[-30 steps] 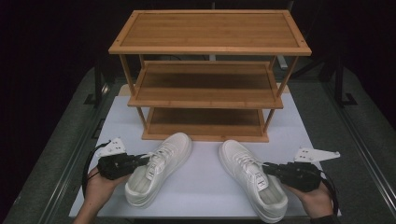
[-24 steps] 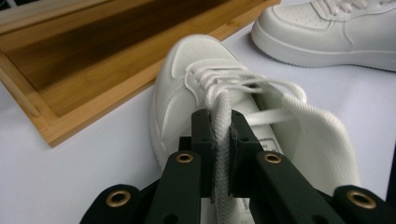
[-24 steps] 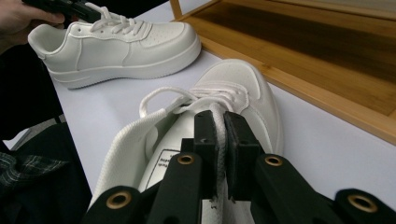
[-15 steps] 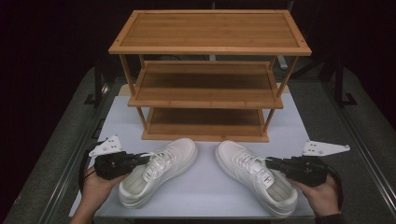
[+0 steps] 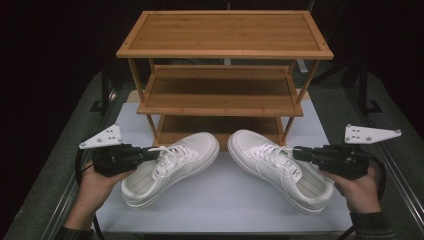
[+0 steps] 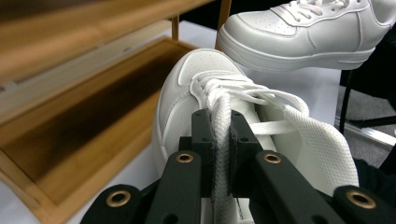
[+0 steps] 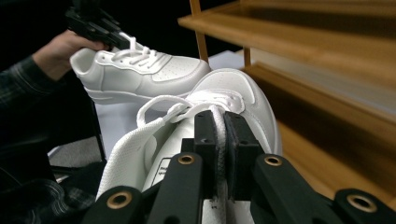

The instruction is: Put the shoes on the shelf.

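Left gripper [image 5: 150,155], lower left of the high view: jaws clamped on the tongue and laces of the left sneaker [image 5: 172,167], which sits on the white mat [image 5: 225,200] with its toe angled toward frame centre. Right gripper [image 5: 300,153], lower right: jaws closed on the tongue of the right sneaker [image 5: 280,167], toe likewise pointing inward. Both toes lie near each other, just in front of the bottom tier of the wooden shoe rack [image 5: 222,90], upper centre.
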`<state>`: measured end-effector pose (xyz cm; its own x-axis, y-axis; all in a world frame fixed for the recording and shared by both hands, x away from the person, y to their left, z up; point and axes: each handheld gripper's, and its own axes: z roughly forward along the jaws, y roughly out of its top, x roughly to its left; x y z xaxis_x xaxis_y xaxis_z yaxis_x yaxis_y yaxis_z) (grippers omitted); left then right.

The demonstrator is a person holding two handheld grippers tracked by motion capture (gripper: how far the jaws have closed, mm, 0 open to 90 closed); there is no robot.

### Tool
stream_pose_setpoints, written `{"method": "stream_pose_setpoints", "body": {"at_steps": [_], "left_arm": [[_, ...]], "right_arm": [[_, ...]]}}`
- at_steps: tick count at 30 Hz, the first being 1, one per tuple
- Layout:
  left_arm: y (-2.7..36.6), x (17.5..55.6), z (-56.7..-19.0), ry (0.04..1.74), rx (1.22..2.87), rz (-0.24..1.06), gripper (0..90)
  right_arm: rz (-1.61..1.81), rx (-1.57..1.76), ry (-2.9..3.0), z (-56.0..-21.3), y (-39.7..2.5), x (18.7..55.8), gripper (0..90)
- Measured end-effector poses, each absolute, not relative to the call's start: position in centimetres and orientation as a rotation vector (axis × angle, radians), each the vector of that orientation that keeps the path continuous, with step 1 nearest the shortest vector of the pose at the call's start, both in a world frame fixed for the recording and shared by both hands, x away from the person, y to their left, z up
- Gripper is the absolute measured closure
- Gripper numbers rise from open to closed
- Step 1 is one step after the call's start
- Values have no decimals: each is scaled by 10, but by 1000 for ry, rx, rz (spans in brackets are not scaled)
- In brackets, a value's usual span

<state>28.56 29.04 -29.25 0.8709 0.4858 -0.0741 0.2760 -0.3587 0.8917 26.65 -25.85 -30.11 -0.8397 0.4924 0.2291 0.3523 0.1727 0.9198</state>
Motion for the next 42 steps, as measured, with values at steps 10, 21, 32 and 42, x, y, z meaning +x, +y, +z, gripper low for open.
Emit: {"method": "stream_pose_setpoints", "body": {"at_steps": [10, 21, 32, 42], "left_arm": [[289, 296, -257, 506, 1931, 251, 846], [283, 319, -214, 497, 1899, 308, 846], [274, 358, -199, 584, 1878, 366, 846], [257, 392, -206, 679, 1857, 420, 846]], "right_arm": [[1805, 738, 2284, -256, -263, 280, 848], [1813, 738, 2234, -223, -260, 305, 848], [1761, 830, 2192, -208, -250, 348, 848], [1668, 913, 2154, -206, -235, 382, 847]]}}
